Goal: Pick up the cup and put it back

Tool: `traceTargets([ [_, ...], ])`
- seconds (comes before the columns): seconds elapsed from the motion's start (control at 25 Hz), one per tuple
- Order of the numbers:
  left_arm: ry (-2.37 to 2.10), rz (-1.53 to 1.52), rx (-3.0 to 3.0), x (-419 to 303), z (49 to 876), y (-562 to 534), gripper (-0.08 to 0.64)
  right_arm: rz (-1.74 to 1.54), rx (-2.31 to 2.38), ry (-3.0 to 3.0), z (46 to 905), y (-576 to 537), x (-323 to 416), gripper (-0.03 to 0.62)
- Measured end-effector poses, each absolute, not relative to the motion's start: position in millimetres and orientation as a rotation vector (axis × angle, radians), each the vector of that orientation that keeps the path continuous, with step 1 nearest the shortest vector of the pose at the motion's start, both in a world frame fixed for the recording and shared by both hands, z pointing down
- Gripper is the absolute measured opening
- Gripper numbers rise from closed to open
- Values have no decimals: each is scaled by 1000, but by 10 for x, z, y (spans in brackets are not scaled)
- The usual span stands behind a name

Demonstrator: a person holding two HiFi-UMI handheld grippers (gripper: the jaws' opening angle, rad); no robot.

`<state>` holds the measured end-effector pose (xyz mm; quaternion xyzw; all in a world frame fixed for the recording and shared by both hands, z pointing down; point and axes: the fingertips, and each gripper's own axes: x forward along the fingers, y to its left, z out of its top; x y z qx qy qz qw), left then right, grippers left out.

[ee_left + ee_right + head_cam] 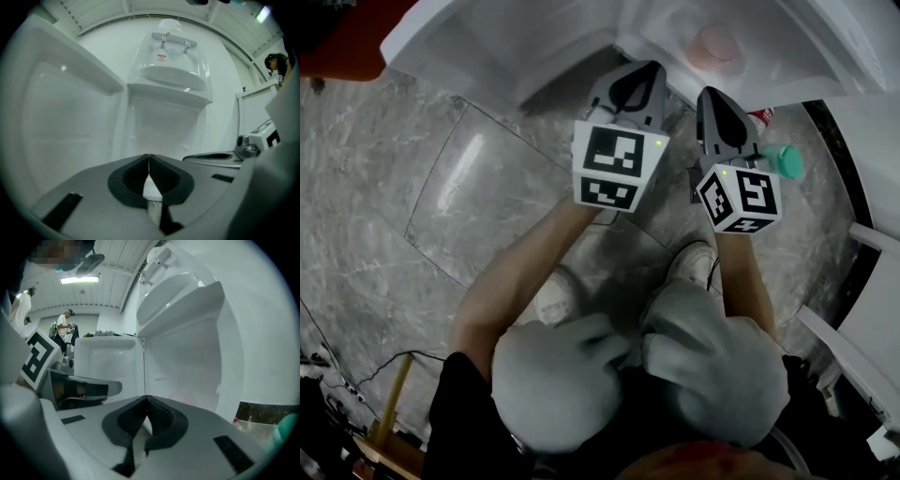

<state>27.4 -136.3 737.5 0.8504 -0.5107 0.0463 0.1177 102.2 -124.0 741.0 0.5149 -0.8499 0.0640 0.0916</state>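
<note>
Head view first: we're looking down past our grey-trousered knees (712,366) at a marble floor (441,216). Both claws are held out side by side toward the white cabinet (487,42). The left claw (639,70) and the right claw (712,96) stand close together without touching. And there's the cup (715,42), a pinkish shape inside the cabinet. It shows dimly through a cloudy white wall just beyond the right claw's tip, and neither claw touches it. A teal-capped bottle (783,161) stands just right of the right claw, at the floor's edge by the cabinet.

Over to the left gripper view: the left claw (148,158) has its pads pressed together with nothing between them. It faces white shelves and a clear bin (171,61).

Now the right gripper view: the right claw (146,400) is closed tip to tip and holds nothing. A faint pink blur behind the white wall (187,399) is all we get of the cup here. Far off at the left stands a person (63,329).
</note>
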Motion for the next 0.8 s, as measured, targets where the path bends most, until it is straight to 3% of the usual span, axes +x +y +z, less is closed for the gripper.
traceTargets([
  [0.28,-1472,138,2473,401,7441,-1187,14,-43,1513,-2484,7257,-1122,901,11],
  [0.8,-1454,159,2520,435,7389,-1097,14,-57,1442,-2508,7262,-1071,811,11],
])
